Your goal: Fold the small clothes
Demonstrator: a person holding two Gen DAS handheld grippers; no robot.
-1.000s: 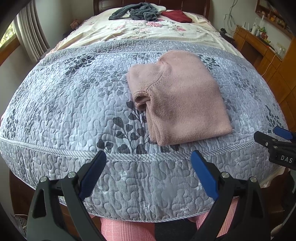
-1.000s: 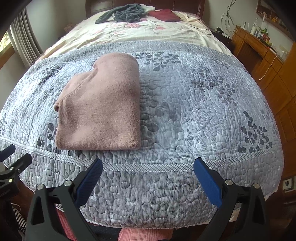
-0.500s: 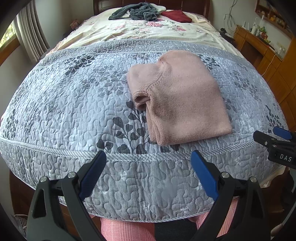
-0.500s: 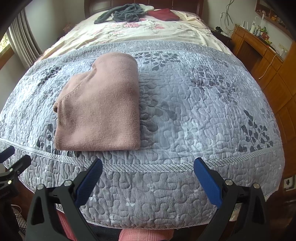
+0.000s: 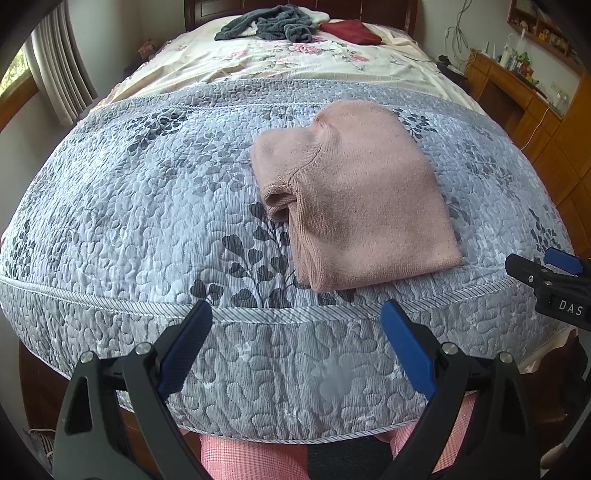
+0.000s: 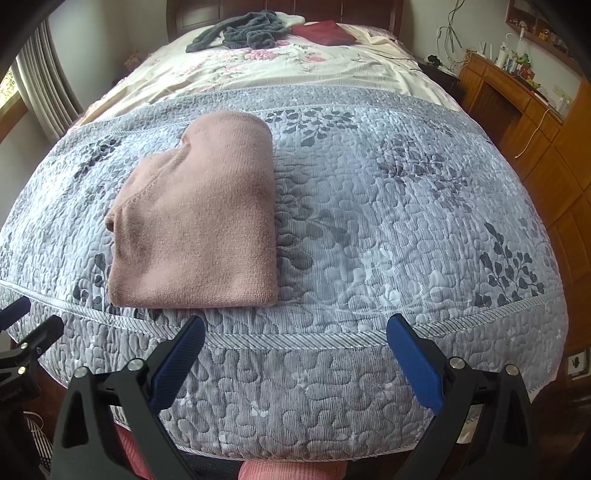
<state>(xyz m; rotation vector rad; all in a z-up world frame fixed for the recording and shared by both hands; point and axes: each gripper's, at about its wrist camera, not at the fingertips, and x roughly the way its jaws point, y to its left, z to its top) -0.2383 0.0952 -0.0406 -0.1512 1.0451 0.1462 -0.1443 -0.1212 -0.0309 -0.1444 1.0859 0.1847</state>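
My left tongs [image 5: 295, 345] hang released at the bottom of the frame, blue pads spread wide over the near edge of the grey quilt [image 5: 129, 206], holding nothing. My right tongs [image 6: 295, 354] are likewise spread apart and empty, low in their own view above the quilt's striped border. The pink knitted garment [image 5: 354, 195] lies folded into a compact rectangle on the quilt, right of centre in the left view and left of centre in the right view [image 6: 199, 221], its near edge just behind the striped border. A rolled fold shows at its left side. In the left view my right tongs poke in at the right edge of the frame [image 5: 550, 275], apart from the garment. At the top of both views, far up the bed on a floral sheet [image 5: 295, 59], lie a crumpled dark grey garment [image 5: 269, 27] and a dark red one [image 5: 349, 31]. Wooden furniture [image 6: 535, 122] lines the right edge.
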